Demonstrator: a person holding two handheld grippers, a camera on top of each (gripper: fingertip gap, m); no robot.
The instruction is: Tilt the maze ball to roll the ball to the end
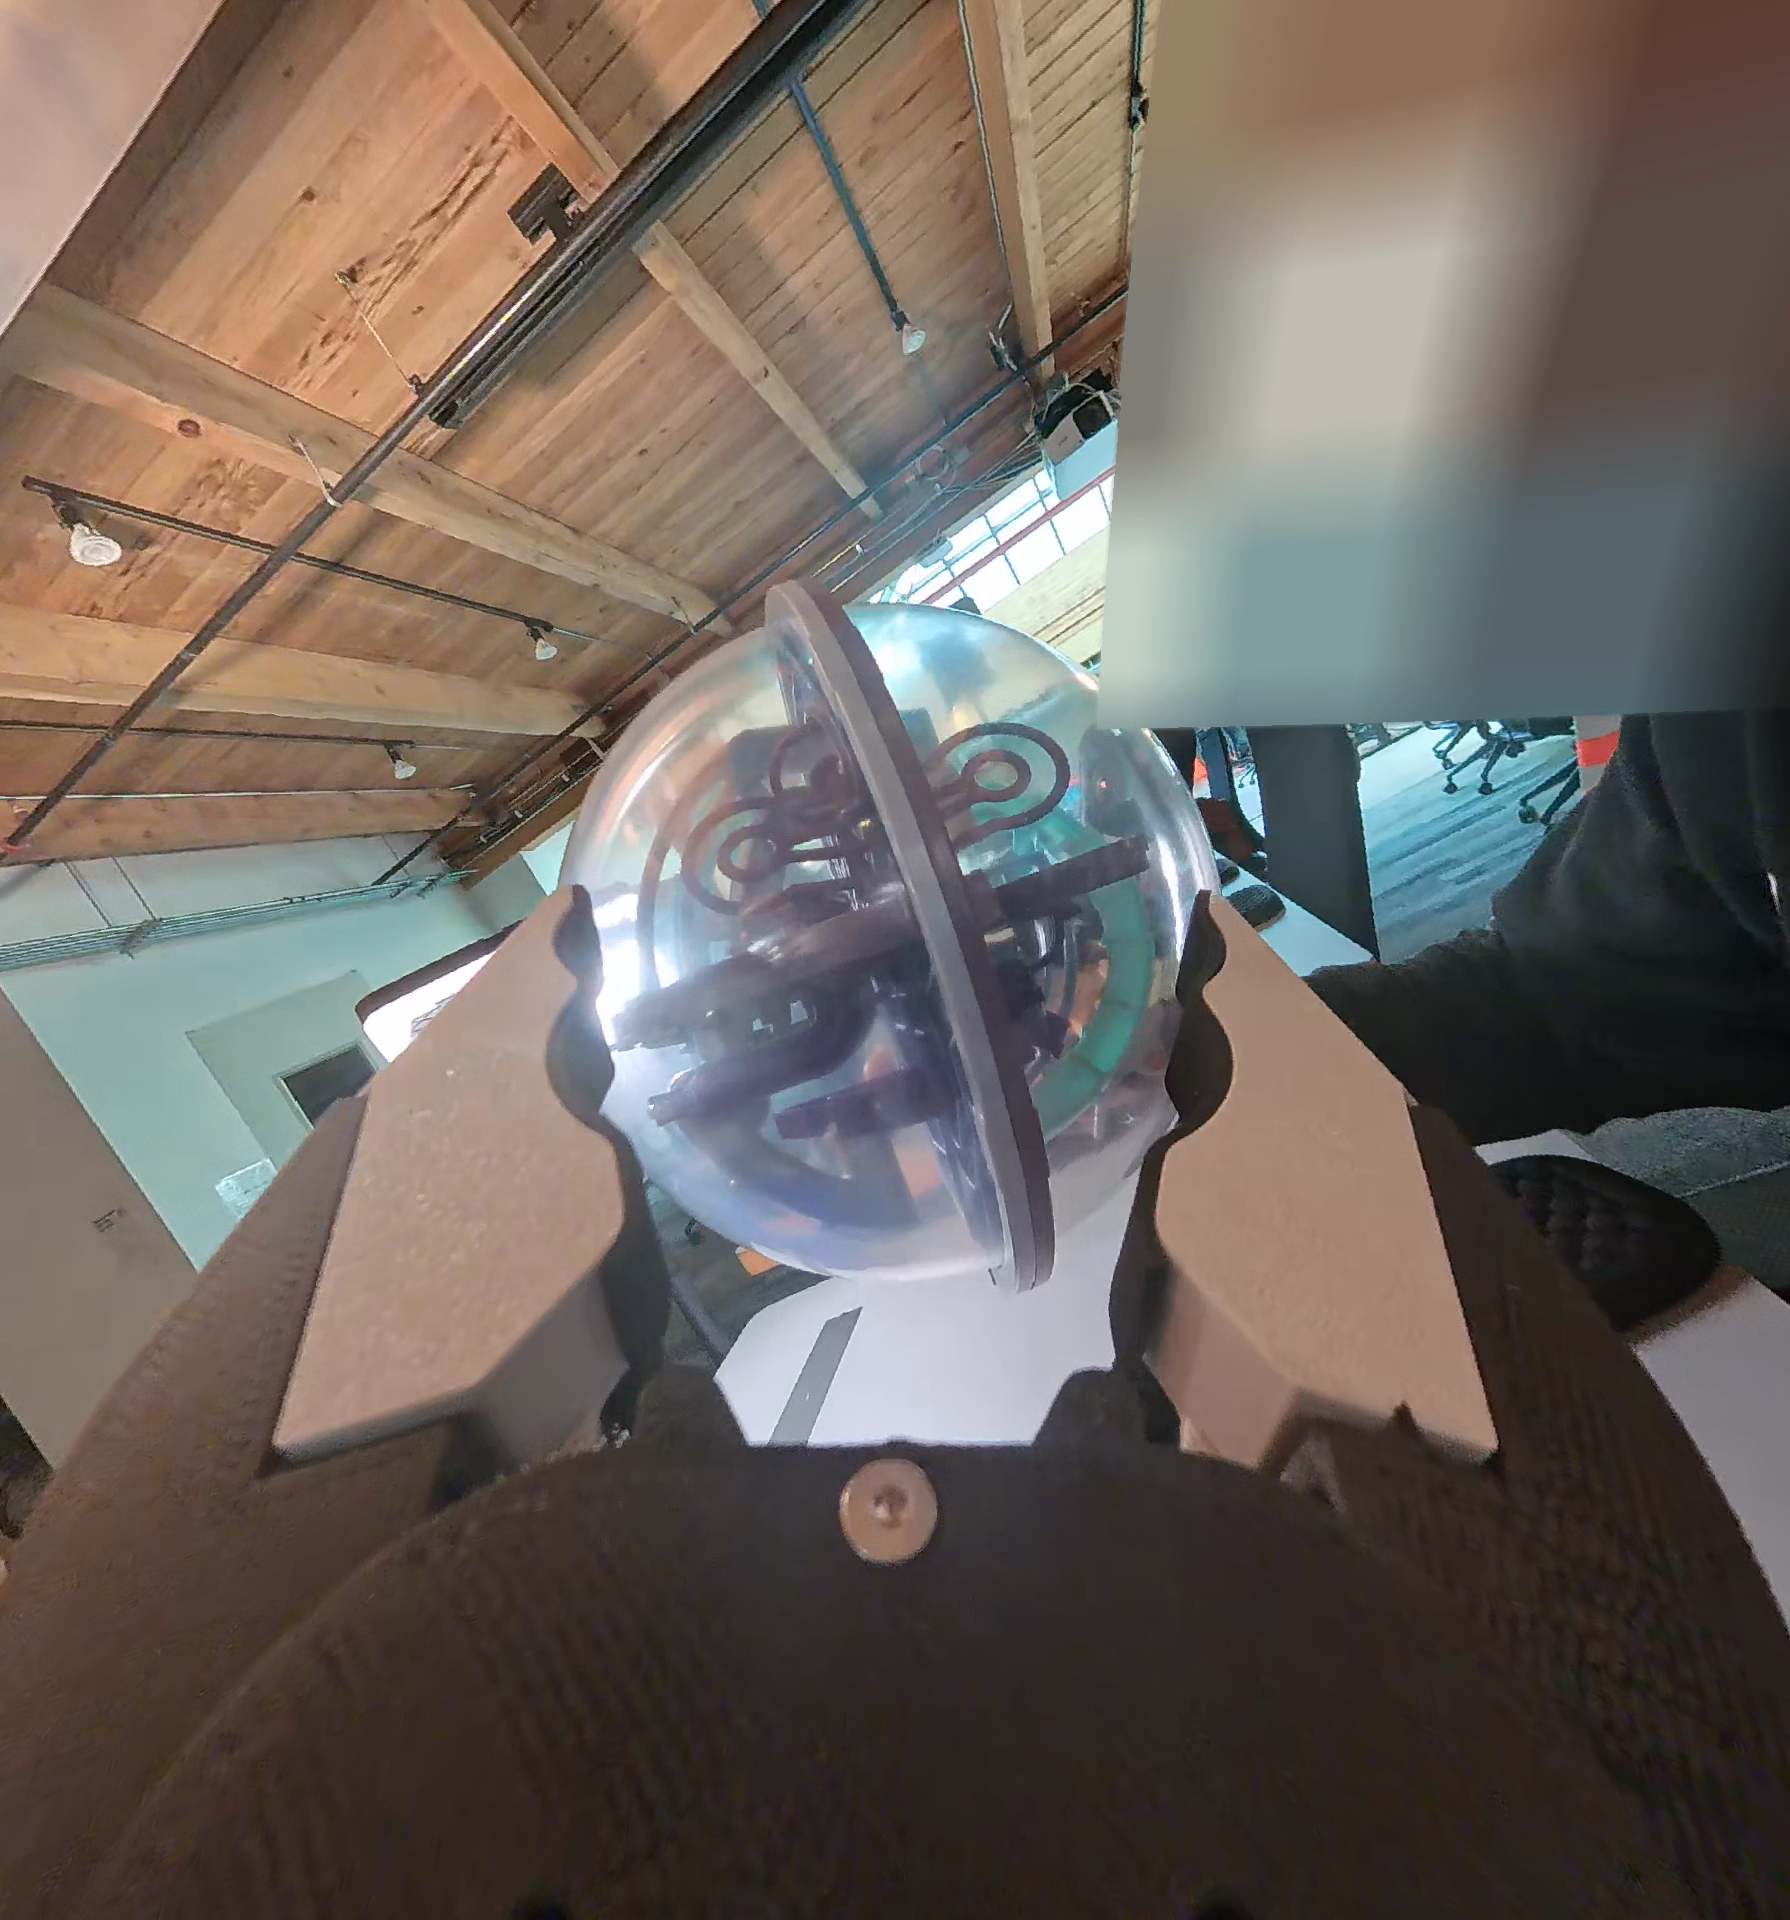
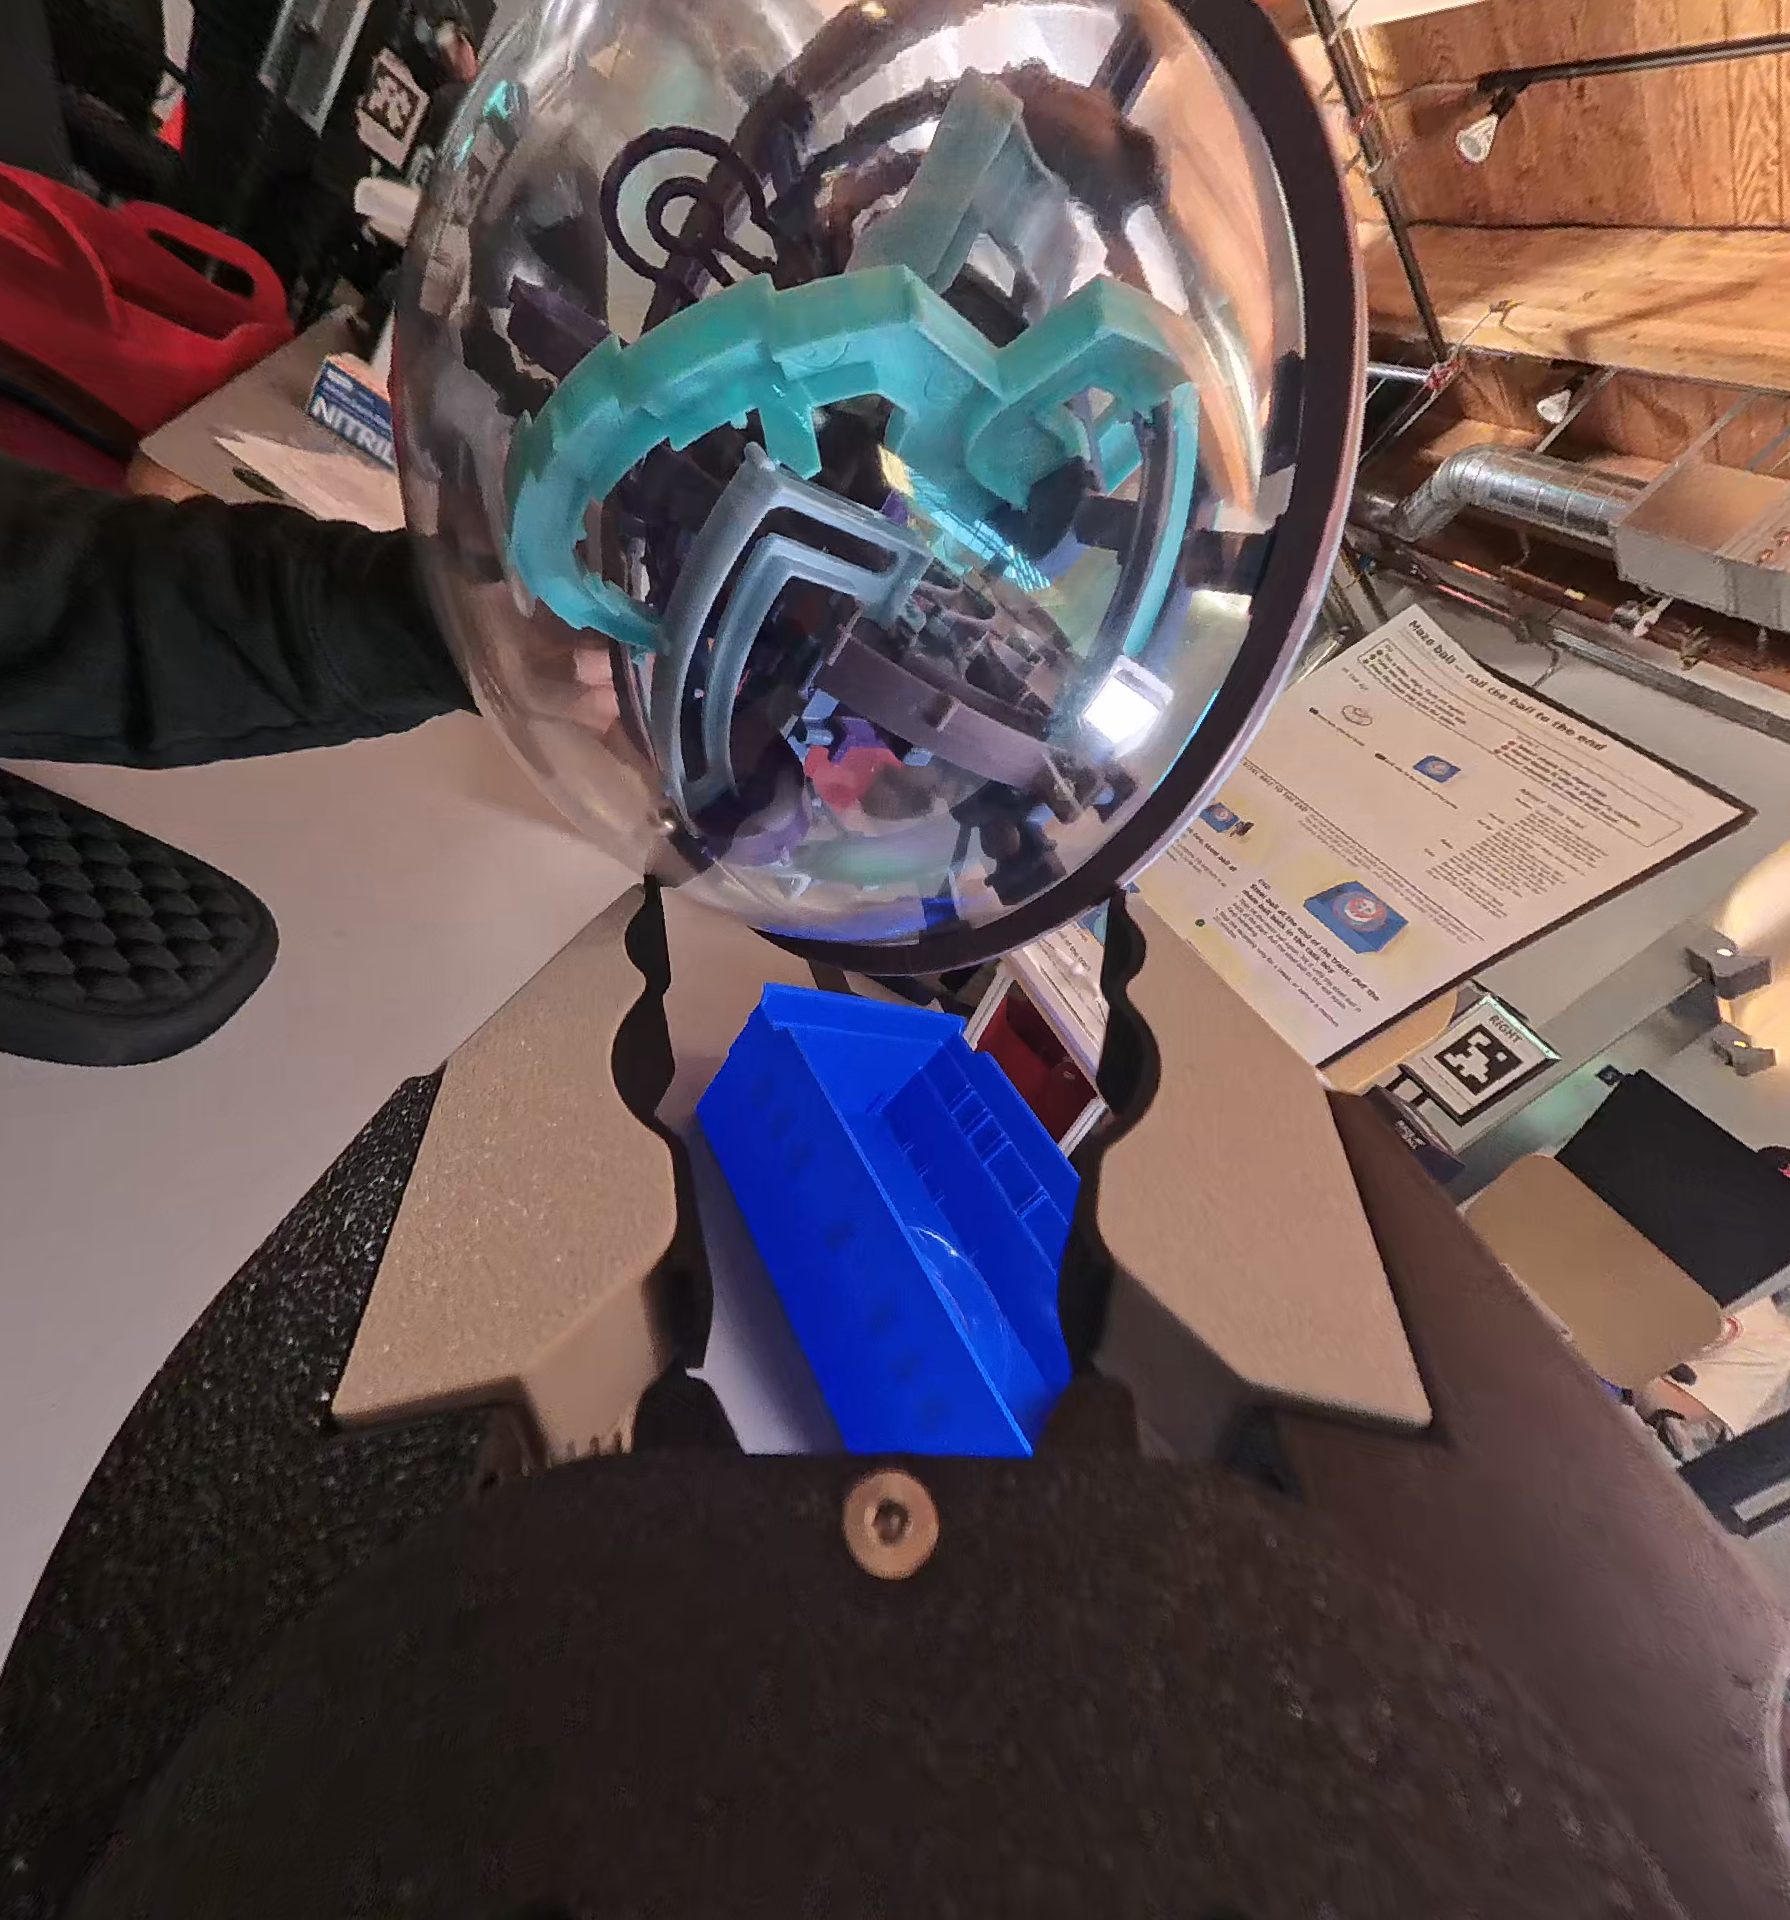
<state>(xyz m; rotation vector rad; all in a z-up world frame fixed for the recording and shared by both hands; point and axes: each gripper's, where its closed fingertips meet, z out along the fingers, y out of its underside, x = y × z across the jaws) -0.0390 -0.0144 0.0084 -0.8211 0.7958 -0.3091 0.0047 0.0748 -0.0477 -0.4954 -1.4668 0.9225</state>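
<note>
Two sets of tongs share the maze ball (image 1: 886, 940) aloft over the table (image 2: 247, 935): my left tongs (image 1: 886, 971) pinch its clear shell, my right tongs (image 2: 886, 935) only cradle its underside, spread. Tilting too sharply could slip it onto the blue box (image 2: 891, 1226).

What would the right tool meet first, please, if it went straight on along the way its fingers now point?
Most likely the maze ball: the clear sphere sits right at the right tool's fingertips and fills the view ahead. Its dark rim band already seems to touch them, though depth is hard to judge.
</note>
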